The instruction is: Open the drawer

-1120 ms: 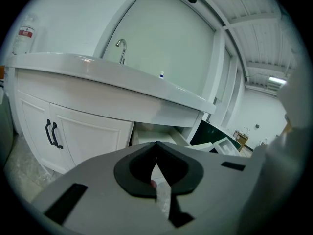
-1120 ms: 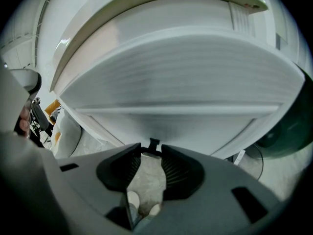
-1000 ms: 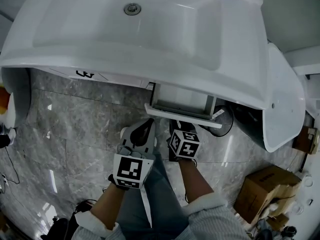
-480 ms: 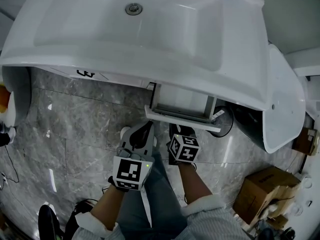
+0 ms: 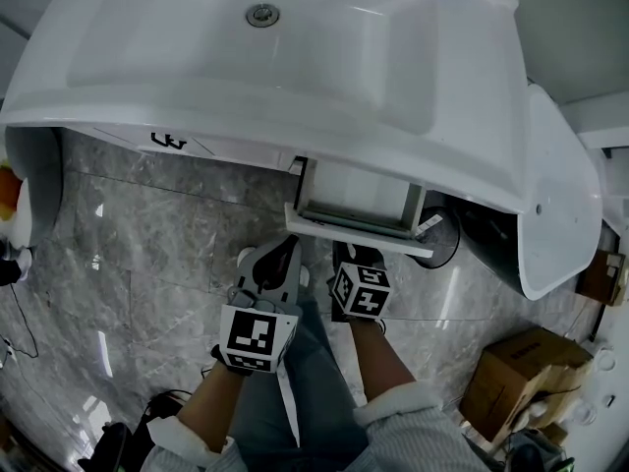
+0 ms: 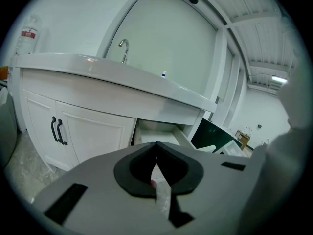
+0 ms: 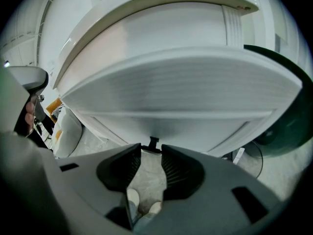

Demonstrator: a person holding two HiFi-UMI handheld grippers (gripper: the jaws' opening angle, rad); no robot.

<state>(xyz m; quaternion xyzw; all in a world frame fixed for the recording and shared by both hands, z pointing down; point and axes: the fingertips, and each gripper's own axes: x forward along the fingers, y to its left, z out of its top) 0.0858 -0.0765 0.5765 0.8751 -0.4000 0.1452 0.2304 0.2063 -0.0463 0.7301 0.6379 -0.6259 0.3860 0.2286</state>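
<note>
The white drawer [image 5: 359,205] under the sink counter stands pulled out, and its front panel [image 7: 176,92] fills the right gripper view. A small black handle [image 7: 152,144] hangs from the panel's lower edge. My right gripper [image 7: 151,149] sits just below the drawer front [image 5: 359,232] with its jaws a little apart, their tips closed on that handle. In the head view the right gripper [image 5: 354,254] is partly under the drawer front. My left gripper [image 5: 292,246] hangs left of it, apart from the drawer [image 6: 156,131]. The left gripper [image 6: 156,144] is shut and holds nothing.
The white sink basin [image 5: 295,57] overhangs the drawer. Cabinet doors with black pulls [image 6: 57,131] stand to the left. A dark bin [image 5: 472,234] and a white fixture [image 5: 560,205] are at the right, with a cardboard box [image 5: 516,367] on the marble floor [image 5: 147,254].
The right gripper has drawn back slightly toward the person. The drawer and the left gripper look unchanged.
</note>
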